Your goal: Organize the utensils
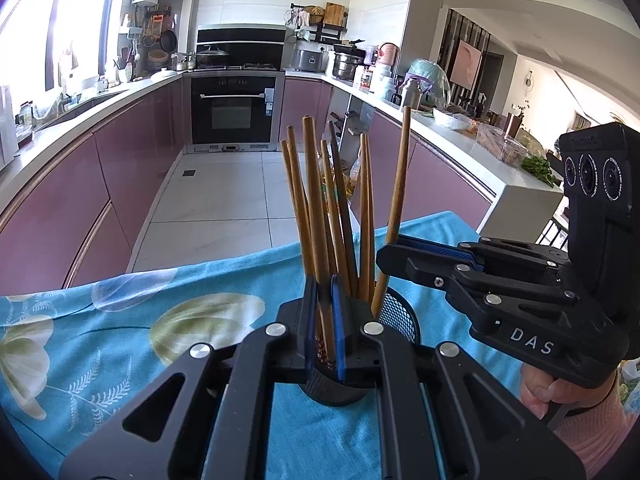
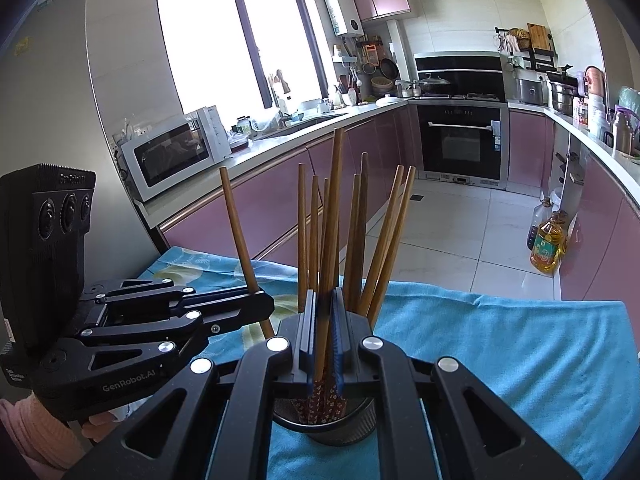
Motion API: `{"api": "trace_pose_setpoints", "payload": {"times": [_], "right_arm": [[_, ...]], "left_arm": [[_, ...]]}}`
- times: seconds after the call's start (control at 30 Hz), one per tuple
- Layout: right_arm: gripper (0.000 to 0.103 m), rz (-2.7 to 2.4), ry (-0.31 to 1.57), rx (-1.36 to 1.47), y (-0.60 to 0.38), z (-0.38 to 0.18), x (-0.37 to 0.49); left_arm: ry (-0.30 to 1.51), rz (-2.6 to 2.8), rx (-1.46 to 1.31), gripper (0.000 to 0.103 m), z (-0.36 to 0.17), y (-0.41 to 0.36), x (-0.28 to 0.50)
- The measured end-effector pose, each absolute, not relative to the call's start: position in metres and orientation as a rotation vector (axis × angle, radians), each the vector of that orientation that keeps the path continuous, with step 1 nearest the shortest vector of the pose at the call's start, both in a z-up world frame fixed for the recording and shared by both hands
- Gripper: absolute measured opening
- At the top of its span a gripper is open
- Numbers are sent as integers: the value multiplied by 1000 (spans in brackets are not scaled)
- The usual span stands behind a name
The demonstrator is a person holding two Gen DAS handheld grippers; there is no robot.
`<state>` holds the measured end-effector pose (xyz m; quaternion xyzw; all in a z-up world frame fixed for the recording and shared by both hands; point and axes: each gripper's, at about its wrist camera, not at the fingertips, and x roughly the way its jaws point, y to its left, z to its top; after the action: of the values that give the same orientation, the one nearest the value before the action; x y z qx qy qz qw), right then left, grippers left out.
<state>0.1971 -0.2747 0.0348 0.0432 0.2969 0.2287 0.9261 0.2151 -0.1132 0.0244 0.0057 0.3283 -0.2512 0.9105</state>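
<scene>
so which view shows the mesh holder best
The left wrist view: the black mesh holder shows its wire side right of the left gripper. In the right wrist view only its rim peeks out below the right gripper.

- Left gripper (image 1: 325, 322) fingers are covering most of the mesh holder (image 1: 400, 314) and the chopsticks' (image 1: 340, 216) lower ends.
- Right gripper (image 2: 324, 330) is blocking the holder's front in its own view.
- Hand (image 1: 560, 394) is getting cut off by the frame edge.
- Counter (image 1: 120, 320) edges are running out of frame.
- Far countertop clutter is reading too small to identify.
</scene>
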Motion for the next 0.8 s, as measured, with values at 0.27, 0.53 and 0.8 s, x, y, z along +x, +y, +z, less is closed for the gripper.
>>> {"api": "trace_pose_setpoints", "payload": {"times": [0.27, 0.53, 0.8], "right_arm": [[7, 464, 620, 90, -273, 31, 203], [7, 461, 624, 99, -273, 29, 207], [7, 460, 625, 101, -272, 28, 208]], "left_arm": [[687, -511, 1, 8, 17, -114, 223], [694, -509, -2, 8, 13, -114, 227], [702, -508, 0, 9, 12, -116, 229]]}}
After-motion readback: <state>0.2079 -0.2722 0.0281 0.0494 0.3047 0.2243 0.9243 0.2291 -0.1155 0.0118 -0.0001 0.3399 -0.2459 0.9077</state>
